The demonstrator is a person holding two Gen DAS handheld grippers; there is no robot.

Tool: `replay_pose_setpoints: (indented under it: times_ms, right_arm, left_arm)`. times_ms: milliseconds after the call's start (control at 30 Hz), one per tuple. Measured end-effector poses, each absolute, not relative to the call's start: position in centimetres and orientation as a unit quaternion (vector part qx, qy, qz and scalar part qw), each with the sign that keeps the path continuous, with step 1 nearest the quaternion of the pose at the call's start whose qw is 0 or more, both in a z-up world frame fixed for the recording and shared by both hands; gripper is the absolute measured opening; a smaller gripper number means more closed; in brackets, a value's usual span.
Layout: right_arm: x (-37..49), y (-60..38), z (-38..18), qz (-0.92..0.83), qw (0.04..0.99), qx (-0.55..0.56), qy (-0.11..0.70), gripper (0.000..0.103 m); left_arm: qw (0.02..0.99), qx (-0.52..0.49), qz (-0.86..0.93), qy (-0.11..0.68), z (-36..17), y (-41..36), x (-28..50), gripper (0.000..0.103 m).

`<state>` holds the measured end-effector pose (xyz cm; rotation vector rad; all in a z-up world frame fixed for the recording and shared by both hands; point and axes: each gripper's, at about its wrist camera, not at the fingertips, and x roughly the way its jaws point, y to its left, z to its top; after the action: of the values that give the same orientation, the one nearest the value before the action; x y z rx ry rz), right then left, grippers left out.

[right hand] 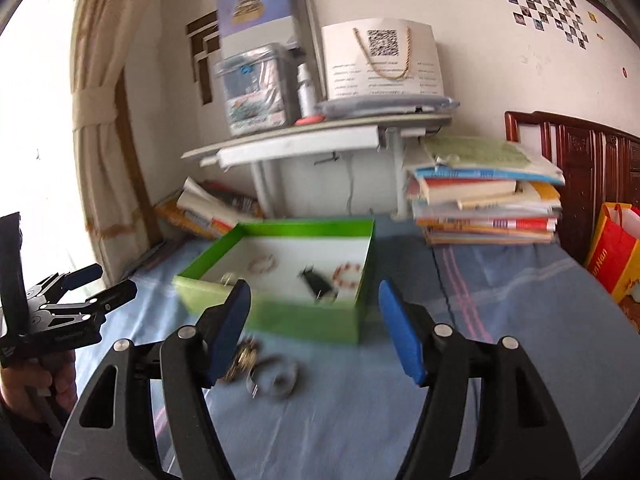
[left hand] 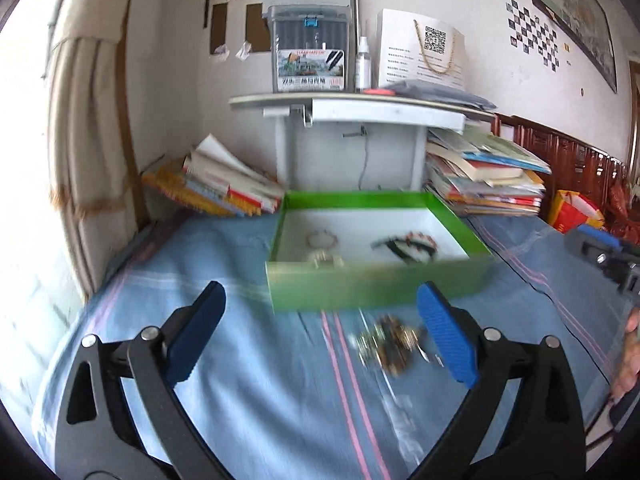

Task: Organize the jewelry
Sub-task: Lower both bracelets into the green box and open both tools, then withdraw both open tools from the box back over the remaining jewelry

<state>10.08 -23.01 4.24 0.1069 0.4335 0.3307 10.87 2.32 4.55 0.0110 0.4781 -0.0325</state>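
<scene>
A green box (left hand: 376, 286) with a white floor stands on the blue cloth and holds a pale bead bracelet (left hand: 321, 239), a red bead bracelet (left hand: 422, 240) and a dark piece (left hand: 394, 249). A blurred heap of gold and dark jewelry (left hand: 390, 344) lies on the cloth in front of the box. My left gripper (left hand: 320, 332) is open and empty, just short of the heap. My right gripper (right hand: 314, 326) is open and empty before the box (right hand: 304, 320), above a gold piece (right hand: 242, 358) and a silver ring-shaped piece (right hand: 276, 378).
A small grey table (left hand: 360, 106) with a clear bin, bottle and paper bag stands behind the box. Book stacks lie at left (left hand: 216, 188) and right (left hand: 488, 176). A curtain (left hand: 84, 120) hangs at left. A red bag (right hand: 614, 252) stands at far right.
</scene>
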Motion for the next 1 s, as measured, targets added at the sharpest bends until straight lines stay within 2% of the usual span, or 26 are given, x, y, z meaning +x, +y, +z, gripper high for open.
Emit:
replay_pose_setpoints:
  times_ms: [167,367,1000]
  right_arm:
    - [6.0,-21.2,2.4,0.176,0.957,0.041,0.229,0.066]
    - [3.1,-20.1,1.2,0.179,0.955,0.025,0.237,0.066]
    - [0.3,-20.6,0.6,0.180,0.955,0.031,0.232,0.066]
  left_arm:
    - [0.967,-0.025,-0.026,0.252,2.5,1.8,6.2,0.096]
    - [0.968,-0.014,-0.026,0.250,1.3,0.7,2.8,0.096]
    - [0.967,-0.025,-0.039,0.252,0.7,0.5,0.9,0.096]
